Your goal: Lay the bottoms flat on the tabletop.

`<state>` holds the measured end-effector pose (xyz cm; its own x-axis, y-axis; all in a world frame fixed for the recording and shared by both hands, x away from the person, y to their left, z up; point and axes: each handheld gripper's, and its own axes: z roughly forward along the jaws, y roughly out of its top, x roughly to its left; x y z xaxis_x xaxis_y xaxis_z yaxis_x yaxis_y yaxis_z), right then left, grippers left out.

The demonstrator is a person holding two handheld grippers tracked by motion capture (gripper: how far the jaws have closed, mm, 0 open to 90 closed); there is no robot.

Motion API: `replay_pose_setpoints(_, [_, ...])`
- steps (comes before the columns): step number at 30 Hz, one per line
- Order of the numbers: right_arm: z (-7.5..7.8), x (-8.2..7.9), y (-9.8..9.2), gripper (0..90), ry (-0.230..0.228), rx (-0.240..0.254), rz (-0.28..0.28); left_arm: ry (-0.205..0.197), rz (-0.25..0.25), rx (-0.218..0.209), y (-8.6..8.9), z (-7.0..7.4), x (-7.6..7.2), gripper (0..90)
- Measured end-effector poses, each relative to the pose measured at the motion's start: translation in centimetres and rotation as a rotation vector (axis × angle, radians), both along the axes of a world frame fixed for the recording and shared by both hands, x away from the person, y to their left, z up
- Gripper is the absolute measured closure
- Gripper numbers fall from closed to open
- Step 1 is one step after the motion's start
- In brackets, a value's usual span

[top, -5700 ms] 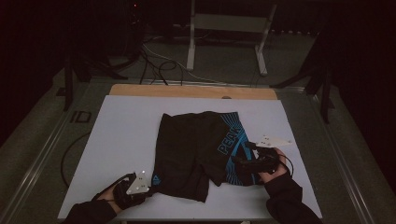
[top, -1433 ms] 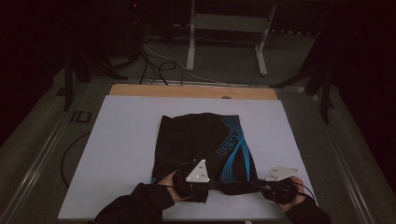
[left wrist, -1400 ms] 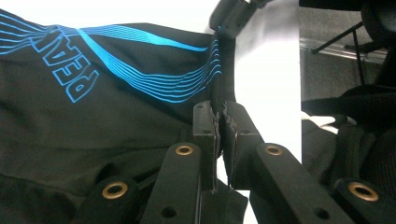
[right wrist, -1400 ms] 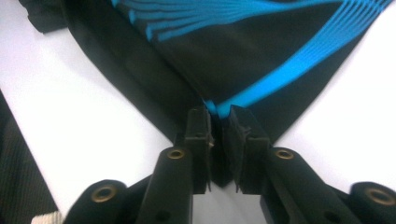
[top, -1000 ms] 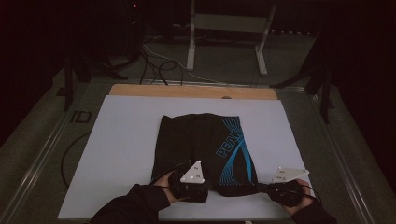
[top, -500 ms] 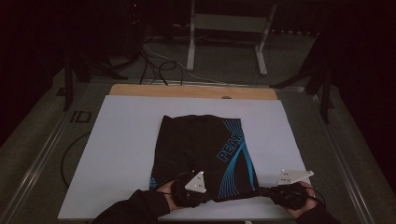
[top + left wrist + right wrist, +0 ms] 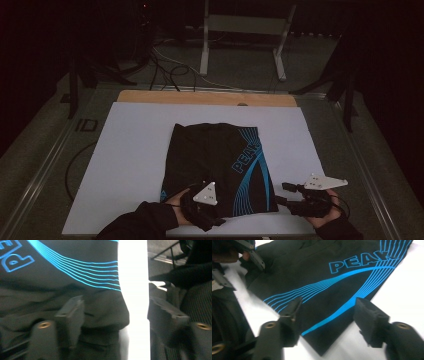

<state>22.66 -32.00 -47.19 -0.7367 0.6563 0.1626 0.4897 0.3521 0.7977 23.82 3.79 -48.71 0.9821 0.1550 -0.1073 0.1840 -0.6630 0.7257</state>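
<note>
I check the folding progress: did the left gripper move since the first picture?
Yes. The left gripper moved right along the near table edge, from left of the shorts to over their near hem.

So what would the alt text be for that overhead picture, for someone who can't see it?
A black garment with blue stripes and lettering lies flat on a white table in a dim room. At its near edge, a person's hands hold two grippers: the left gripper at the garment's near hem, the right gripper on the table beside its right corner.
</note>
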Motion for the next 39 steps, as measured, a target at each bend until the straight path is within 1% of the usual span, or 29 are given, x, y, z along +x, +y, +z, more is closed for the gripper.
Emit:
replay_pose_setpoints(1, [0.0, 0.1, 0.1, 28.1, -0.006, 0.001, -0.008, 0.003, 0.008, -0.003, 0.1, 0.1, 0.1, 21.8])
replay_pose_setpoints(3, [-0.1, 0.4, 0.3, 20.8, -0.016, -0.002, -0.013, 0.024, 0.009, -0.013, 0.3, 0.3, 0.4, 15.0])
replay_pose_setpoints(4, [-0.1, 0.5, 0.4, 16.6, -0.021, -0.004, -0.009, 0.026, 0.012, -0.020, 0.4, 0.4, 0.5, 12.9])
replay_pose_setpoints(5, [-0.1, 0.7, 0.5, 14.6, -0.016, 0.000, 0.004, 0.028, 0.012, -0.026, 0.6, 0.5, 0.6, 11.1])
replay_pose_setpoints(6, [-0.2, 0.9, 0.7, 13.8, -0.015, -0.002, 0.005, 0.027, 0.019, -0.029, 0.7, 0.5, 0.8, 7.4])
replay_pose_setpoints(7, [-0.2, 1.0, 0.8, 13.9, -0.014, -0.001, 0.001, 0.021, 0.029, -0.034, 0.9, 0.6, 0.9, 5.4])
replay_pose_setpoints(8, [-0.2, 1.2, 0.9, 13.5, -0.004, 0.000, 0.008, 0.018, 0.033, -0.043, 1.1, 0.7, 1.1, 2.4])
replay_pose_setpoints(9, [-0.2, 1.3, 1.1, 13.4, -0.005, -0.004, 0.013, 0.019, 0.040, -0.052, 1.4, 0.7, 1.3, 1.0])
replay_pose_setpoints(10, [-0.3, 1.5, 1.3, 13.1, -0.001, 0.002, 0.014, 0.023, 0.046, -0.059, 1.6, 0.8, 1.5, 0.6])
replay_pose_setpoints(11, [-0.3, 1.7, 1.4, 13.0, 0.002, -0.003, 0.022, 0.022, 0.050, -0.066, 1.8, 0.8, 1.6, 0.1])
replay_pose_setpoints(13, [-0.4, 1.9, 1.8, 12.9, -0.004, -0.010, 0.029, 0.008, 0.061, -0.062, 2.2, 0.9, 1.9, 0.0])
replay_pose_setpoints(17, [-0.7, 2.5, 2.5, 12.8, -0.020, -0.023, 0.047, 0.001, 0.102, -0.065, 3.2, 0.9, 2.6, 0.1])
replay_pose_setpoints(18, [-0.7, 2.5, 2.5, 12.8, -0.020, -0.023, 0.047, 0.001, 0.102, -0.065, 3.2, 0.9, 2.6, 0.0])
replay_pose_setpoints(19, [-0.9, 3.0, 2.8, 12.8, -0.017, -0.010, 0.053, -0.003, 0.124, -0.063, 3.8, 0.9, 3.0, 0.1])
replay_pose_setpoints(22, [-0.9, 3.4, 2.9, 12.7, -0.017, -0.013, 0.057, -0.006, 0.157, -0.063, 4.8, 0.9, 3.7, 0.1])
replay_pose_setpoints(24, [-0.9, 3.9, 3.2, 12.5, -0.029, -0.012, 0.054, -0.008, 0.192, -0.066, 5.8, 0.9, 4.3, 0.0])
replay_pose_setpoints(25, [-0.9, 3.9, 3.2, 12.5, -0.029, -0.012, 0.054, -0.008, 0.192, -0.066, 5.8, 0.9, 4.3, 0.1])
replay_pose_setpoints(29, [-1.0, 4.9, 3.5, 12.0, -0.034, 0.005, 0.050, -0.012, 0.233, -0.062, 7.0, 0.9, 5.1, 0.1])
replay_pose_setpoints(31, [-1.0, 5.2, 3.6, 11.9, -0.039, -0.001, 0.046, -0.019, 0.251, -0.062, 7.6, 1.0, 5.5, 0.1])
replay_pose_setpoints(32, [-1.0, 5.4, 3.7, 11.8, -0.037, 0.005, 0.046, -0.022, 0.261, -0.061, 7.8, 1.0, 5.7, 0.1])
replay_pose_setpoints(33, [-1.0, 5.9, 3.8, 11.7, -0.035, 0.011, 0.047, -0.023, 0.272, -0.061, 8.1, 1.0, 6.0, 0.1])
replay_pose_setpoints(34, [-1.0, 5.9, 3.8, 11.7, -0.035, 0.011, 0.047, -0.022, 0.284, -0.066, 8.3, 1.1, 6.2, 0.1])
replay_pose_setpoints(36, [-1.1, 6.5, 4.0, 11.7, -0.037, 0.016, 0.045, -0.023, 0.304, -0.064, 8.8, 1.1, 6.7, 0.0])
replay_pose_setpoints(37, [-1.2, 7.0, 4.2, 11.8, -0.038, 0.015, 0.033, -0.027, 0.314, -0.066, 9.0, 1.1, 6.9, 0.1])
replay_pose_setpoints(38, [-1.2, 7.0, 4.2, 11.8, -0.038, 0.015, 0.033, -0.030, 0.322, -0.064, 9.2, 1.2, 7.2, 0.1])
replay_pose_setpoints(39, [-1.2, 7.5, 4.4, 11.9, -0.044, 0.018, 0.027, -0.030, 0.332, -0.065, 9.4, 1.2, 7.4, 0.1])
